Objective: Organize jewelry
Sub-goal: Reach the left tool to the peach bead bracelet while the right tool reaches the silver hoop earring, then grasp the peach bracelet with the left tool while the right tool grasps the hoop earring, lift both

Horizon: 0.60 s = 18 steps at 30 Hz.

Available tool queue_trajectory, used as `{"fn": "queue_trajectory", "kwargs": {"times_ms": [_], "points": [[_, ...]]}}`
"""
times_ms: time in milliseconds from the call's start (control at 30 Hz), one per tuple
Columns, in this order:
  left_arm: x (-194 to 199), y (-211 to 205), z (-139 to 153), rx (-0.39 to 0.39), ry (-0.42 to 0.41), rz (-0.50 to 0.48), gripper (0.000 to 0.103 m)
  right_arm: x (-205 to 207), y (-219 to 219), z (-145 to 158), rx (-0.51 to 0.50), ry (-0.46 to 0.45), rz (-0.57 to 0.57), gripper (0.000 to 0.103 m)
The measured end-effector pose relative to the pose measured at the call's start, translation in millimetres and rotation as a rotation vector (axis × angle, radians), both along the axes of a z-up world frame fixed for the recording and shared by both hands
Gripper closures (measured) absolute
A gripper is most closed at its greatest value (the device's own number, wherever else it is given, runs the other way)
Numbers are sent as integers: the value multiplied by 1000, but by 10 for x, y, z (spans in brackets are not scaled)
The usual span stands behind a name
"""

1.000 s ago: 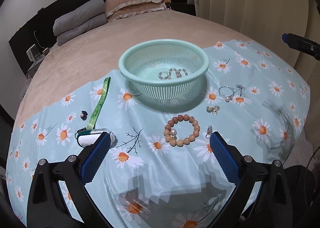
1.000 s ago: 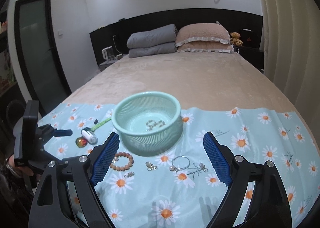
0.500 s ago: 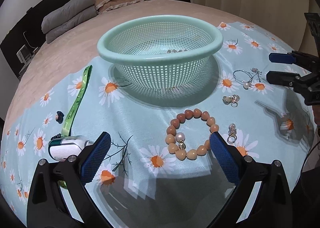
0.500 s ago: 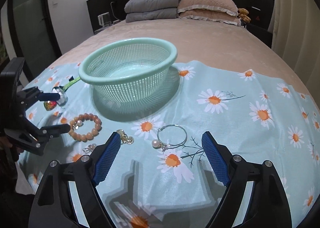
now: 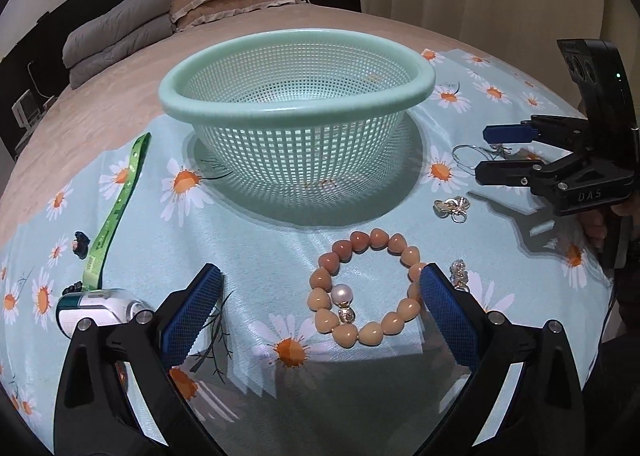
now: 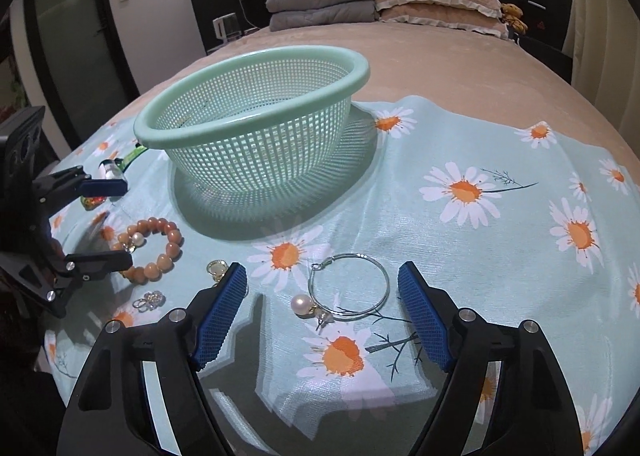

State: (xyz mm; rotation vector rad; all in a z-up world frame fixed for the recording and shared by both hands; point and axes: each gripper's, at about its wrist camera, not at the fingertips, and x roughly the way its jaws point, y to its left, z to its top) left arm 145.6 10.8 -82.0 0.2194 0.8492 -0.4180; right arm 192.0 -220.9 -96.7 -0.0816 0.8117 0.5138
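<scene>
Reaching now: your right gripper hangs low over the daisy cloth, aimed down and forward.
Right jaws: they stand wide with nothing pressed between the pads; they have just been closing a little, and the hoop lies on the cloth in the gap.
Right target: the silver hoop with a pearl lies flat, centred between your two blue pads, slightly ahead of the tips.
Hoop's lie: the ring is round, so no long axis matters; the pearl and clasp sit at the near left edge, closest to your left-hand pad.
Left gripper: your left gripper is also spread wide and holds nothing.
Left target: the bead bracelet lies flat between its pads, crowded toward the right pad, which covers its right edge.
Nearer hand: judge the hoop as the right hand's and the bracelet as the left's.
Small pieces: a charm and a ring cluster lie between the two grippers.
Destination: the green basket stands beyond both grippers, farther up the cloth.
</scene>
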Motion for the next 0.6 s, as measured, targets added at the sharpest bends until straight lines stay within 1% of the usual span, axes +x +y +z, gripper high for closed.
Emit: {"fn": "queue_trajectory", "kwargs": {"times_ms": [67, 167, 200, 267, 300, 333, 400, 433, 467, 500, 567, 600], "points": [[29, 2, -40, 15, -9, 5, 6, 29, 67, -11, -42, -2, 21, 29], [98, 34, -52, -42, 21, 14, 6, 93, 174, -98, -133, 12, 31, 29], [122, 36, -40, -54, 30, 15, 7, 119, 177, -130, -136, 29, 28, 29], [167, 25, -16, -45, 40, 18, 11, 137, 157, -141, -116, 34, 20, 30], [176, 6, -10, -28, 39, 19, 16, 140, 147, -138, -113, 34, 15, 36], [180, -18, -4, -11, 36, 17, 23, 143, 138, -133, -108, 33, 12, 43], [184, -67, 12, 19, 35, 10, 31, 155, 113, -130, -100, 37, 3, 49], [181, -92, 11, 36, 40, -3, 33, 158, 105, -129, -97, 38, -1, 52], [169, -124, 7, 66, 36, -14, 36, 166, 102, -132, -96, 40, -4, 52], [155, -166, -4, 110, 29, -24, 39, 167, 100, -133, -97, 39, -6, 54], [133, -249, -80, 192, 28, -57, 39, 163, 109, -141, -100, 39, -1, 60], [139, -266, -131, 216, 34, -65, 40, 162, 119, -144, -104, 39, 1, 61]]}}
